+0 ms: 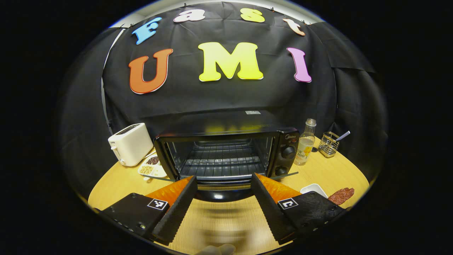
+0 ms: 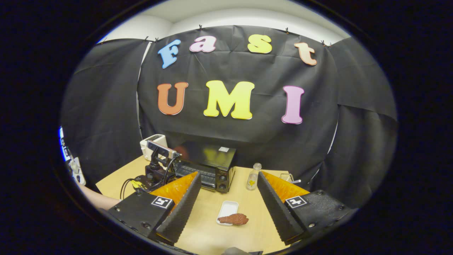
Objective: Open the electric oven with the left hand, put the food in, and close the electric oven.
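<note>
The black electric oven (image 1: 226,148) stands mid-table with its door (image 1: 219,193) folded down flat, and the wire rack inside is bare. My left gripper (image 1: 223,184) is open just in front of the door's edge, one finger on each side, holding nothing. A reddish-brown piece of food (image 1: 341,195) lies on the table beside a small white dish (image 1: 313,189) at the right. In the right gripper view the food (image 2: 234,219) rests partly on the dish (image 2: 226,210), a little ahead of my open, empty right gripper (image 2: 229,187). The oven (image 2: 208,170) stands beyond it.
A white toaster (image 1: 130,143) and a divided plate of beans (image 1: 153,166) stand left of the oven. A clear bottle (image 1: 306,143) and a wire holder (image 1: 328,144) stand to its right. The round wooden table (image 1: 219,226) ends close beyond them.
</note>
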`<action>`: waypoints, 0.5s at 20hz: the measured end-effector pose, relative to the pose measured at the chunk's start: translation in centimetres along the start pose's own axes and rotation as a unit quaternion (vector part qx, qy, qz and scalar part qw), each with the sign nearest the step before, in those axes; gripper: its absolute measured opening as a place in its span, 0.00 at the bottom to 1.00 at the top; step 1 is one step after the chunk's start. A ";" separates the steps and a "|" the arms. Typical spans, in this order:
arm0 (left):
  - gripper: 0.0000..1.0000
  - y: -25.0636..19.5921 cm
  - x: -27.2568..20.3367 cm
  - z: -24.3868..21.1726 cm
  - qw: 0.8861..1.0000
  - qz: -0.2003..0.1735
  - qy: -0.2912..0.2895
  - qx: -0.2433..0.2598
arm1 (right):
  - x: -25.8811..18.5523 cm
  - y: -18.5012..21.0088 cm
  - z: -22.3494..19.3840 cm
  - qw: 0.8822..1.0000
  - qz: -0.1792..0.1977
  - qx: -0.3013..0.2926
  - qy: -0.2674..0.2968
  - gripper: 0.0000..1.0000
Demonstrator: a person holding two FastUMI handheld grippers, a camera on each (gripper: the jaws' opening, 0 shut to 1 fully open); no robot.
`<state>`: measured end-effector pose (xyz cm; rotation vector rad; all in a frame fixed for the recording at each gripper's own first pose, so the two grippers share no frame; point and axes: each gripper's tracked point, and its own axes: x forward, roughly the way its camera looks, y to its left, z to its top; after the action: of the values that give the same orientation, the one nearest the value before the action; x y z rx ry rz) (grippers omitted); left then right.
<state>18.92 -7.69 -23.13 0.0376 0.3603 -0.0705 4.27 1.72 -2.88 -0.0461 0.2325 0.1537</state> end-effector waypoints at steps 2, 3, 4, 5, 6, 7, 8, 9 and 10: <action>0.97 -0.1 -0.3 -0.7 1.000 -0.001 0.005 0.001 | -0.6 -0.2 -0.8 1.000 -0.006 0.006 0.005 1.00; 0.97 -0.1 -0.6 -1.2 1.000 -0.003 0.009 0.001 | -0.9 -0.3 -1.3 1.000 -0.009 0.009 0.007 0.97; 0.97 -0.2 -0.7 -1.6 1.000 -0.005 0.011 0.002 | -1.3 -0.5 -1.8 1.000 -0.015 0.012 0.009 1.00; 0.97 -0.3 -0.9 -2.1 1.000 -0.005 0.013 0.005 | -1.8 -0.7 -2.3 1.000 -0.018 0.016 0.011 1.00; 0.97 -0.3 -1.1 -2.4 1.000 -0.003 0.012 0.006 | -2.3 -0.7 -2.8 1.000 -0.022 0.016 0.013 1.00; 0.97 -0.4 -1.3 -2.8 1.000 -0.002 0.014 0.008 | -2.7 -1.1 -3.5 0.999 -0.029 0.013 0.017 1.00; 0.97 -0.5 -1.4 -3.3 1.000 -0.002 0.017 0.010 | -3.0 -1.5 -4.2 0.999 -0.037 0.012 0.023 1.00; 0.97 -0.8 -1.5 -3.9 1.000 -0.005 0.021 0.013 | -3.4 -1.7 -4.8 0.999 -0.043 0.015 0.026 1.00; 0.97 -1.0 -1.6 -4.7 0.999 -0.009 0.029 0.019 | -3.8 -1.9 -5.2 0.998 -0.047 0.018 0.029 1.00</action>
<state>15.74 -8.39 -26.98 0.0739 0.4176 -0.0941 -0.28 -1.02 -7.03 -0.0251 0.2913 0.0540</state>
